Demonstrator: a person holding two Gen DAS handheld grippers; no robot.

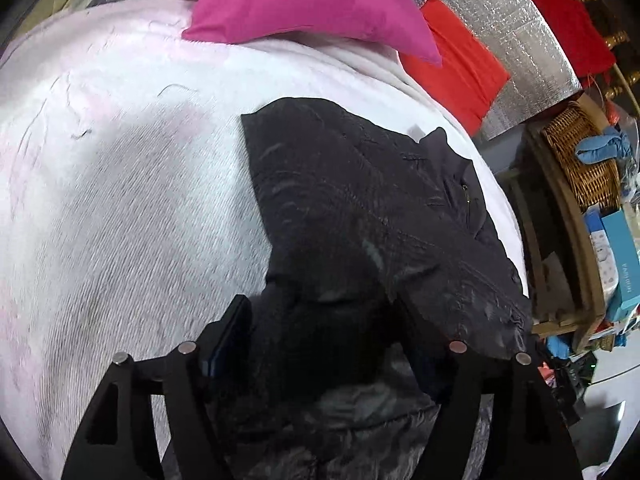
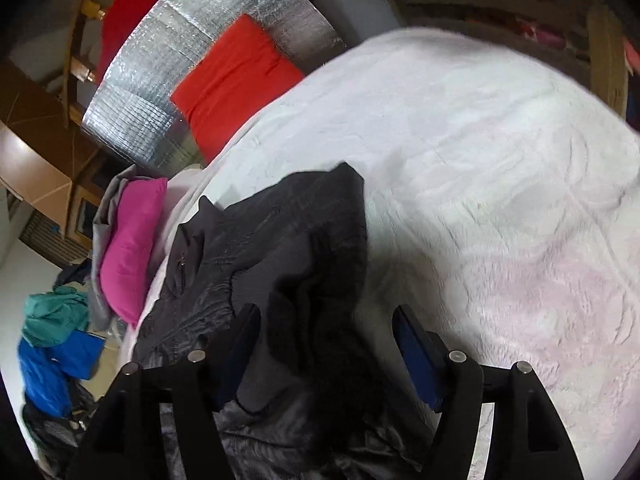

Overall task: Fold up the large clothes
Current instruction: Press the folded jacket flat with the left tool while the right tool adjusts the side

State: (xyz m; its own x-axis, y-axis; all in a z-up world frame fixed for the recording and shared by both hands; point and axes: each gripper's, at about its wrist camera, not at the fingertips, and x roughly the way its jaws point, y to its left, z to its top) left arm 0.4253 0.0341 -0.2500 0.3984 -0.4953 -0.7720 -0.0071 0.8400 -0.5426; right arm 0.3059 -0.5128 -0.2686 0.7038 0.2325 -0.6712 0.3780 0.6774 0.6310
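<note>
A black padded jacket [image 1: 360,200] lies crumpled on a white and pale pink fleece blanket [image 1: 140,200] spread over a bed. My left gripper [image 1: 322,304] stands open over the jacket's near end; dark fabric bunches between its fingers and a fold drapes over the right one. In the right wrist view the same jacket [image 2: 280,232] runs from the zip pocket at left down between the fingers. My right gripper [image 2: 326,310] is open: fabric lies against the left finger, and bare blanket [image 2: 500,200] shows beside the blue pad [image 2: 418,360] of the right finger.
A magenta pillow [image 1: 300,0] and a red cushion [image 1: 460,68] lie at the head of the bed against a silver foil panel [image 1: 508,40]. A wicker basket [image 1: 580,160] and boxes sit on shelves beside the bed. Blue and teal clothes [image 2: 52,340] are piled on the floor.
</note>
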